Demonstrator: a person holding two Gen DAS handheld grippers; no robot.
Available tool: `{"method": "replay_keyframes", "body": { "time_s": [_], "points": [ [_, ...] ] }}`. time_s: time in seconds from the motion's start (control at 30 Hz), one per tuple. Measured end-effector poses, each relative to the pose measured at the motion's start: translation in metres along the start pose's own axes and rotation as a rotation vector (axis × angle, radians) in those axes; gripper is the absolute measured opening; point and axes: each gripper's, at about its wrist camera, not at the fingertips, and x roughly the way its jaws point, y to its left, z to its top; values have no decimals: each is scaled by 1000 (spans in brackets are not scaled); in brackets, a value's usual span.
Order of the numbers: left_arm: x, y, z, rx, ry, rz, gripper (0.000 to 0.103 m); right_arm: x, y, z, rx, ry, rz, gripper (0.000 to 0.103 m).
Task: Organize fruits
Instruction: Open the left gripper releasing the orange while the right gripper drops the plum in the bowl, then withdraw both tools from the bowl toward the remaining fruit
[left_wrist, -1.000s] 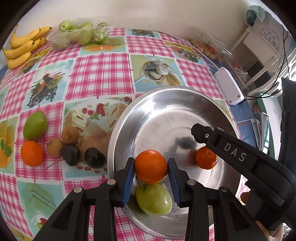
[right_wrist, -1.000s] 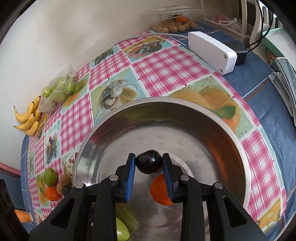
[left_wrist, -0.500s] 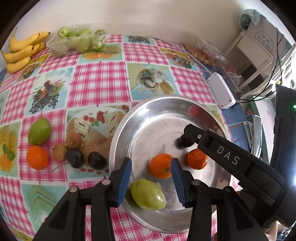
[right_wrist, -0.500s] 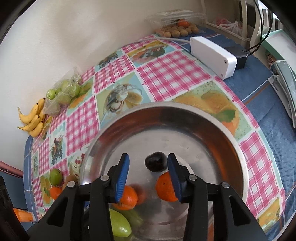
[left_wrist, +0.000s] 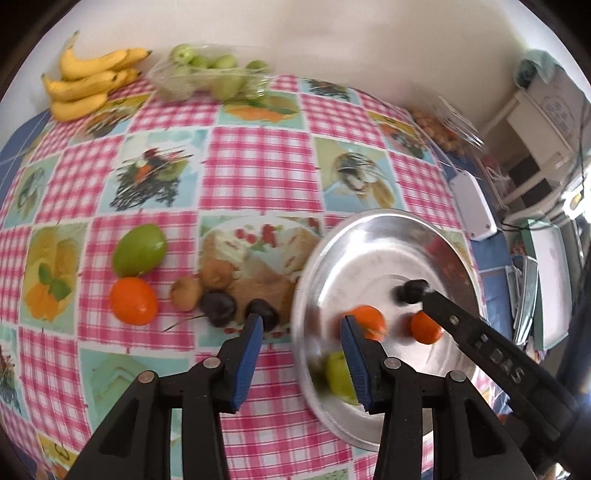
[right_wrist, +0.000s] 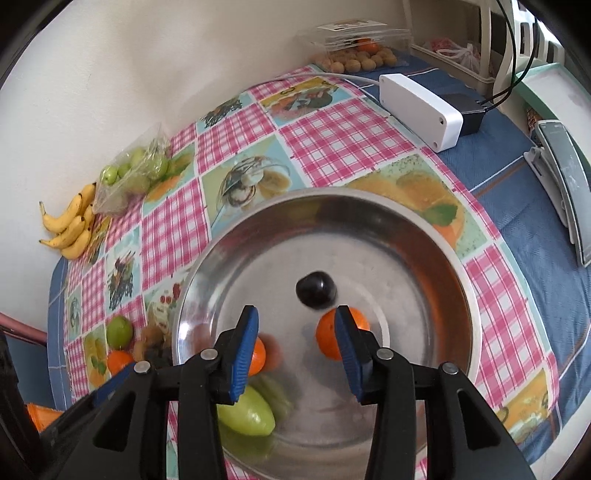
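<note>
Inside the steel bowl (right_wrist: 436, 236) lie a dark plum (right_wrist: 316, 289), two oranges (right_wrist: 330, 341) and a green mango (right_wrist: 245, 411); left gripper (left_wrist: 301, 354) and right gripper (right_wrist: 293, 350) hang above it, both released and empty

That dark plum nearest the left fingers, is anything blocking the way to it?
Nothing visible does. The left gripper is open and empty, and the dark plum lies on the tablecloth right at its left finger's tip, beside the metal bowl. Another plum touches its far side.

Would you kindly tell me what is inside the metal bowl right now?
The metal bowl holds two oranges, a dark plum and a green mango; gripper fingers cover part of its floor.
</note>
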Motion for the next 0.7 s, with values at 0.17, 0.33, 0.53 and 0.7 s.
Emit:
{"method": "replay_keyframes", "body": {
  "time_s": [0.17, 0.33, 0.53, 0.7],
  "points": [
    [-6, 17, -1, -23, 0, 24, 49, -5, 4, -8, -13, 26, -6, 44],
    [-9, 28, -6, -44, 10, 31, 52, -8, 8, -17, -20, 48, -4, 44],
    [-15, 35, -12, -55, 11, 43, 56, -17, 16, -28, -25, 49, 14, 44],
    [-18, 36, -16, -45, 15, 45, 57, -24, 25, -39, -27, 48, 28, 44]
  ]
}}
